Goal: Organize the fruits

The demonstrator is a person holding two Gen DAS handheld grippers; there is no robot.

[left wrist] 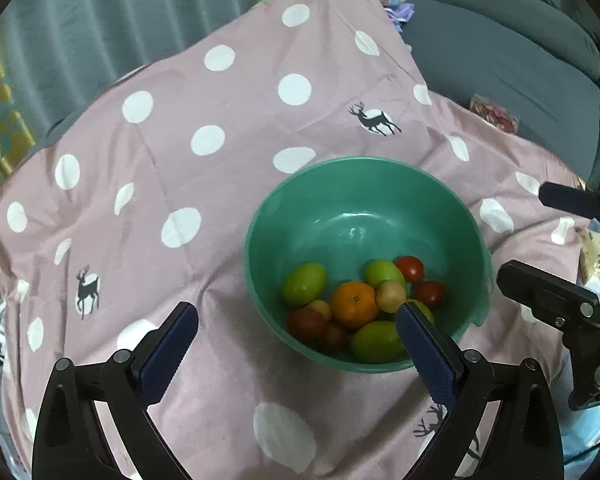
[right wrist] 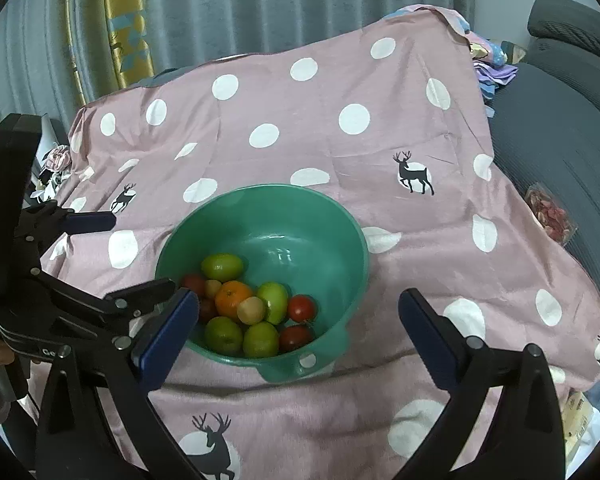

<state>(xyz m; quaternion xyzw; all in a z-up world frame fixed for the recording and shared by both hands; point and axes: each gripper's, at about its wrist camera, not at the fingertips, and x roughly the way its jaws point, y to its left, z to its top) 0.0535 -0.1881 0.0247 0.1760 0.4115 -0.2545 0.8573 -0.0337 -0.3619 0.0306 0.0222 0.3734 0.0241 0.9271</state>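
Left wrist view: the left gripper [left wrist: 298, 322] stands wide open and empty above the pink polka-dot deer-print cloth [left wrist: 220, 120]. The right gripper [right wrist: 298, 308] also gapes empty. A round green plastic bowl [right wrist: 340, 220] on the cloth holds the orange mandarin [right wrist: 233, 298], green fruits and red tomatoes.

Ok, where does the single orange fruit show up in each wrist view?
Left wrist: the orange fruit lies low right of centre, among the fruit by the near wall of the green bowl.
Right wrist: low left of centre, same pile.
Shared landmark: the green bowl.
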